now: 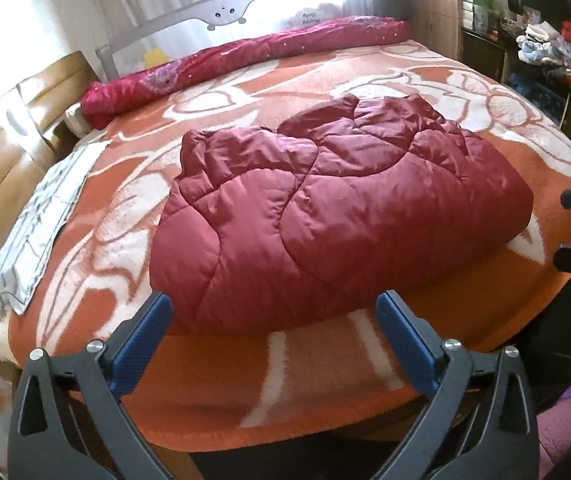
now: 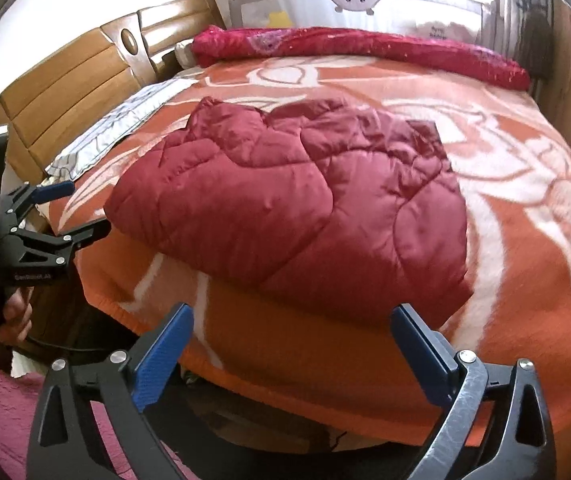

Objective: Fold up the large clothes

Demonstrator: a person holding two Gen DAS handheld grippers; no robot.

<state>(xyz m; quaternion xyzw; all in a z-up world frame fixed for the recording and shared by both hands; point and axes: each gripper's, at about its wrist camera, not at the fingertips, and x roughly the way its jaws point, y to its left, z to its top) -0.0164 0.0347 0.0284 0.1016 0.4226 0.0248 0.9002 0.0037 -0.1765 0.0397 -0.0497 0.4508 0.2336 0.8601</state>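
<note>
The left gripper (image 1: pixel 273 312) is hanging over the near edge of the bed with its blue pads spread wide and nothing between them; the right gripper (image 2: pixel 291 322) is doing the same, jaws wide and empty. Just beyond both, the folded dark red padded jacket (image 1: pixel 325 220) is lying in a puffy bundle on the orange and white blanket (image 1: pixel 285 380), apart from either set of pads. Farther back, a rolled crimson quilt (image 1: pixel 245 64) is stretching along the bed's far side below a grey bed rail (image 1: pixel 189 16). A grey checked cloth (image 1: pixel 37 232) is lying beside the wooden headboard (image 2: pixel 65 92). Nothing is standing between the grippers and the jacket.
</note>
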